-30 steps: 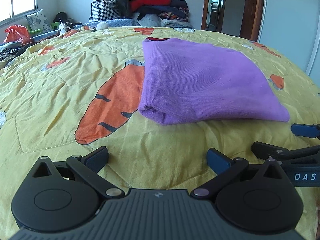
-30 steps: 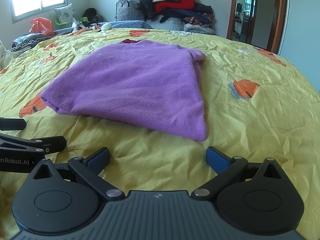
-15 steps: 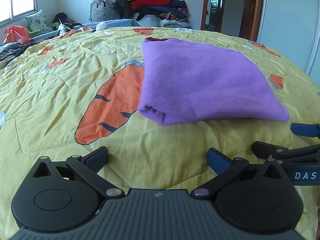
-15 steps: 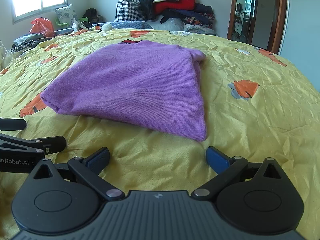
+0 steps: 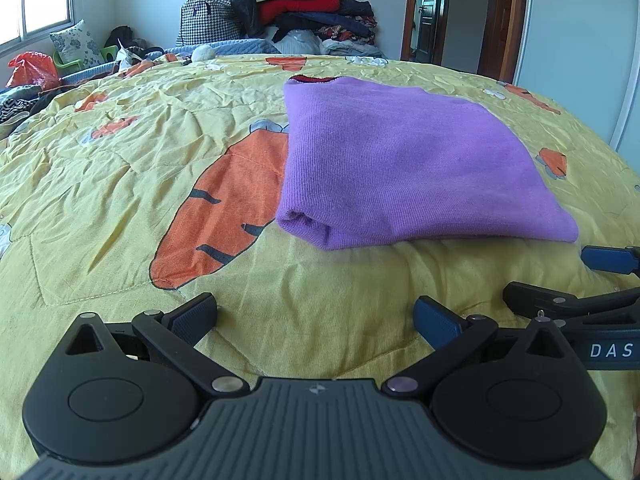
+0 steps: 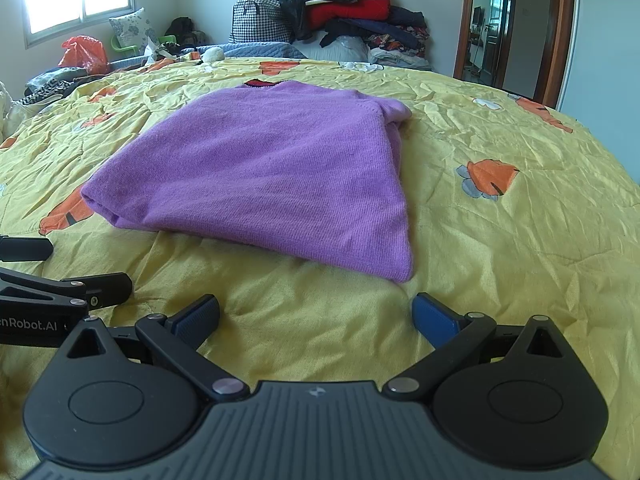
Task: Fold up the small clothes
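Observation:
A purple knit sweater (image 5: 400, 164) lies folded flat on the yellow carrot-print bedspread (image 5: 120, 184); it also shows in the right wrist view (image 6: 272, 176). Its red-trimmed neck points to the far side. My left gripper (image 5: 316, 314) is open and empty, just short of the sweater's near left corner. My right gripper (image 6: 316, 312) is open and empty, just short of the near right corner. Each gripper shows at the edge of the other's view, the right one (image 5: 600, 280) and the left one (image 6: 44, 276).
A pile of clothes and a checked bag (image 5: 280, 12) stands at the bed's far end. A pillow and an orange bag (image 5: 32, 70) lie at the far left. A door and wardrobe (image 5: 576, 24) are to the right.

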